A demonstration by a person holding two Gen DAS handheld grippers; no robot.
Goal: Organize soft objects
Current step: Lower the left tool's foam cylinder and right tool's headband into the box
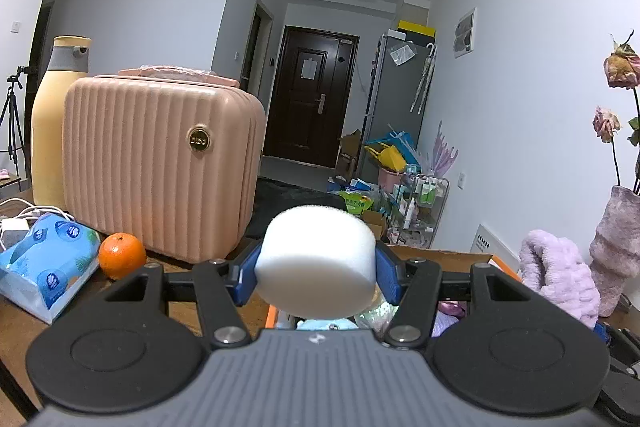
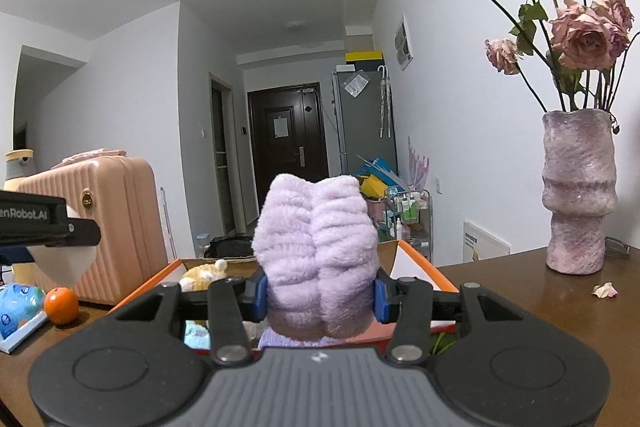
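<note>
White walls and a hallway ending at a dark door (image 1: pixel 310 99) form the background of the left wrist view. On the brown table (image 1: pixel 20 311) stand a ribbed pink case (image 1: pixel 160 167), a yellow bottle (image 1: pixel 52 123), an orange (image 1: pixel 122 255) and a blue tissue pack (image 1: pixel 44 263). The left gripper (image 1: pixel 316 275) has its fingers (image 1: pixel 246 279) clamped on a white foam sponge (image 1: pixel 316 259), held above an orange-rimmed box (image 1: pixel 504 265). A lilac fleece cloth (image 1: pixel 560 275) shows at right, beside a purple vase (image 1: pixel 616 247).

Right wrist view: the right gripper (image 2: pixel 320 297) has its fingers (image 2: pixel 382 297) pressed on the folded lilac fleece cloth (image 2: pixel 316 259), held over the box (image 2: pixel 416 263), which contains a yellow plush toy (image 2: pixel 202 273). The vase (image 2: pixel 578 195) holds dried roses (image 2: pixel 580 35). A fallen petal (image 2: pixel 605 290) lies on the table (image 2: pixel 520 287).
</note>
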